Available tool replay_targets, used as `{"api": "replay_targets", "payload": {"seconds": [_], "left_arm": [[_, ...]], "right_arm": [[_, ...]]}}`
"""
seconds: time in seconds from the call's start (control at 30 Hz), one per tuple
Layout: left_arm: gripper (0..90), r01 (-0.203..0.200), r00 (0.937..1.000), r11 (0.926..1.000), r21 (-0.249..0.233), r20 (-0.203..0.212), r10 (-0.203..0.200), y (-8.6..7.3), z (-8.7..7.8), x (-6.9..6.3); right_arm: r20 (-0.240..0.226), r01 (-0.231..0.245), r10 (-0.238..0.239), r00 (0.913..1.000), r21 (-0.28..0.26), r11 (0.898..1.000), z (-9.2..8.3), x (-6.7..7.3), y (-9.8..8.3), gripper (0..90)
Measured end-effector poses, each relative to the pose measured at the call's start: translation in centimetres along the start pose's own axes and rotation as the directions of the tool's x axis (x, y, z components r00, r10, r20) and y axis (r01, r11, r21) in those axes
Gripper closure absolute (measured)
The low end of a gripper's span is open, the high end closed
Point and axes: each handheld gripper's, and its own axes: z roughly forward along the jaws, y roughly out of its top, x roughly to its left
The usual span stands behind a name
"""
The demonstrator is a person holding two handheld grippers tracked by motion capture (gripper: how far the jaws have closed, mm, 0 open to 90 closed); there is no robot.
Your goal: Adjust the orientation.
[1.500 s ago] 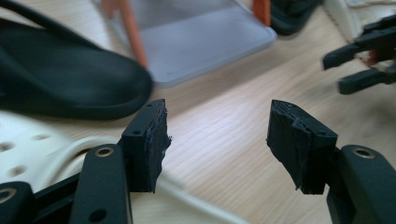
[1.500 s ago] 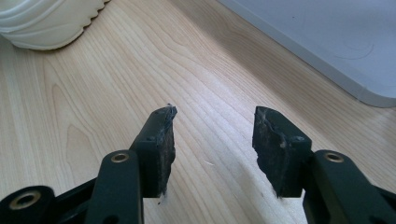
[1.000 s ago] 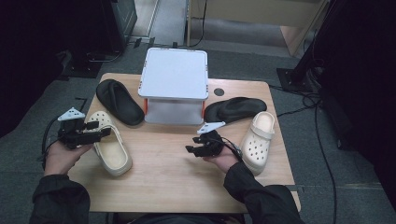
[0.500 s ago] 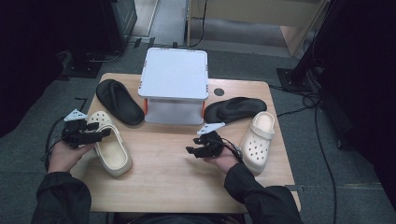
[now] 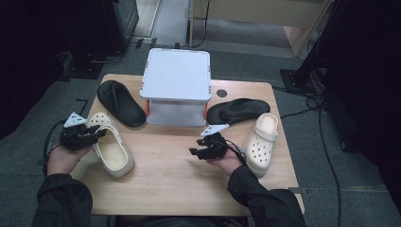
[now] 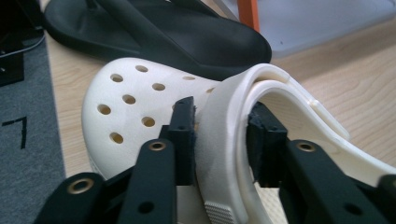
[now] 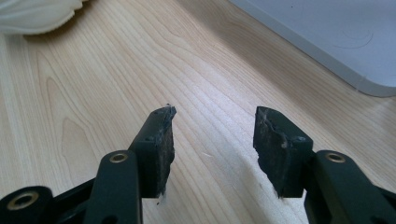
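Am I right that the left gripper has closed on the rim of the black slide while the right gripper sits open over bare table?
Not quite. The left gripper is clamped on the side wall of the cream perforated clog, not the black slide, which lies untouched behind it; its jaws have just been closing. The left gripper view shows this. The right gripper is indeed open over bare table.

Two cream clogs (image 5: 109, 147) (image 5: 259, 144), two black slippers (image 5: 121, 102) (image 5: 238, 110), one box (image 5: 177, 86)

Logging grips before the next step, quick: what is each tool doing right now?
Left tool: jaws have just been closing, now shut on the cream clog, across its side wall.
Right tool: open, nothing between the jaws.
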Motion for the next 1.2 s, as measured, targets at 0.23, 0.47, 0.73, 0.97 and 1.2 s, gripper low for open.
{"api": "replay_targets", "payload": {"seconds": [0.23, 0.47, 0.73, 0.97, 1.2], "left_arm": [[75.6, -0.006, 0.9996, 0.9988, -0.048, -0.029, 0.005, 0.6, -1.4, -0.1], [77.6, -0.049, 0.9988, 0.9927, -0.111, 0.000, 0.049, 1.9, -2.9, -1.7], [77.5, -0.115, 0.9888, 0.9905, -0.074, 0.086, 0.122, 3.3, -1.8, -5.2], [77.2, -0.168, 0.9686, 0.9835, -0.067, 0.174, 0.177, 4.5, -0.1, -8.9], [76.8, -0.236, 0.9413, 0.9707, -0.047, 0.237, 0.240, 5.2, 2.1, -12.2]], "right_arm": [[0.000, 0.003, -0.003, 1.0000, -0.005, 1.000, -0.1, -0.1, 0.0, 48.7], [-0.002, -0.003, 0.003, 1.0000, -0.004, 1.000, -0.1, -0.1, 0.0, 49.2], [-0.003, -0.016, 0.016, 0.9999, -0.010, 1.000, -0.2, -0.2, 0.0, 49.3], [-0.011, -0.027, 0.027, 0.9996, -0.020, 0.999, -0.4, -0.4, 0.0, 50.0], [-0.015, -0.038, 0.037, 0.9992, -0.030, 0.999, -0.4, -0.5, 0.0, 50.1]]}}
